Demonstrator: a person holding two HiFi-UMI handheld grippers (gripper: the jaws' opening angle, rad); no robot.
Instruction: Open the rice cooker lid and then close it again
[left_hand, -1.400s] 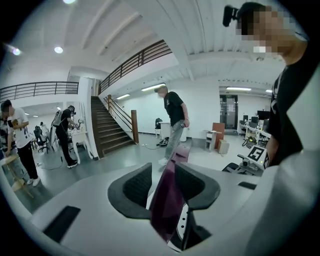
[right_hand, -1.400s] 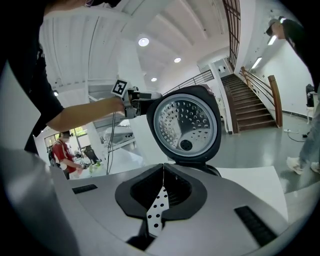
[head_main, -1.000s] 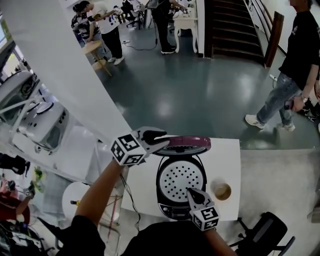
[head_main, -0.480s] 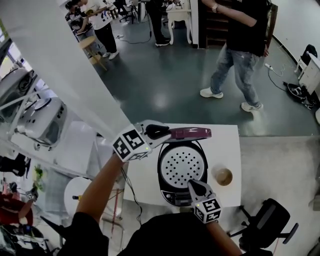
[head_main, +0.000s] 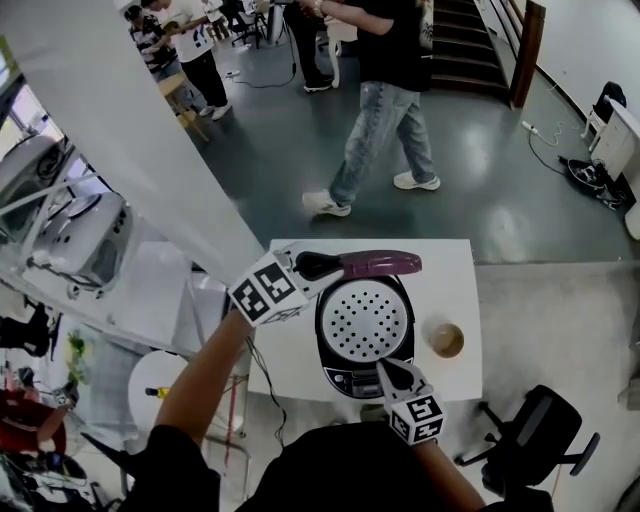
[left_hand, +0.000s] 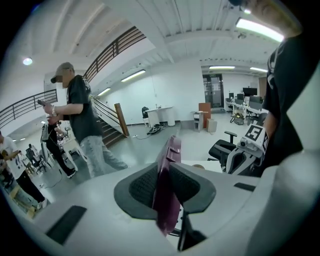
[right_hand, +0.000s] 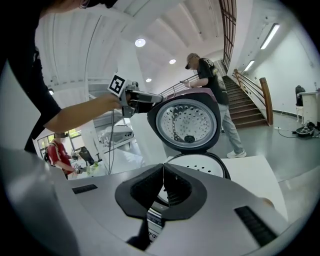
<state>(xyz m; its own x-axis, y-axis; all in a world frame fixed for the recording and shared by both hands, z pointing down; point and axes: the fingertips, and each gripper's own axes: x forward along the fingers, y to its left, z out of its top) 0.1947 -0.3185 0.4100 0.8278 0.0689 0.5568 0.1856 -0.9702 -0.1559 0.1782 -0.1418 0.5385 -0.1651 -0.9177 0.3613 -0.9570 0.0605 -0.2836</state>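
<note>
We have the rice cooker (head_main: 323, 345) standing on the white table (head_main: 455, 275), its purple lid (head_main: 385, 264) raised upright at the back and a perforated tray (head_main: 364, 320) showing in the pot. Our left gripper (head_main: 325, 265) has just been closing its jaws, and they now pinch the lid's edge between the pads, leaving only a narrow gap that the lid fills. Our right gripper (head_main: 384, 366) hovers just over the cooker's front, jaws fully together with nothing in them. A small cup (head_main: 446, 339) sits near the cooker's right side, apart from it. We judge the opening done and the closing in hand. The next move calls for swinging the lid forward and down about its hinge, with a grip loose enough to follow the arc, then pressing until it latches
</note>
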